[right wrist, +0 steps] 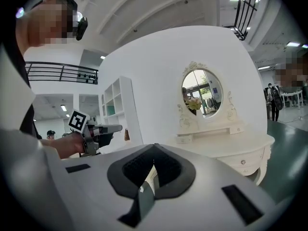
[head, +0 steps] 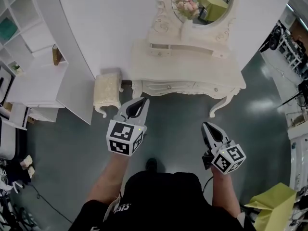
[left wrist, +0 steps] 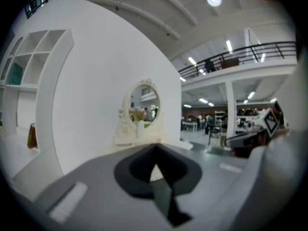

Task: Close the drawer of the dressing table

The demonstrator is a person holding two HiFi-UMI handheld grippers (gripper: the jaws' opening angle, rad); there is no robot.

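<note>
The left hand-held gripper and right hand-held gripper are closed, empty, away from the dressing table, whose small drawer looks light, rigid, pushable on its front.

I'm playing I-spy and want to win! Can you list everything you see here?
table: one, cream, against the wall
mirror: one, oval, cream frame, at the table's back
flowers: one bunch, pink, before the mirror
stool: one, cream, left of the table
shelves: one unit, white, far left
bottle: one, brown, on the shelves
wall: one, white, curved
floor: dark grey-green, shiny
yellow-green thing: one, bottom right, unclear what
left gripper: black and white, shut, empty
right gripper: black and white, shut, empty
</note>
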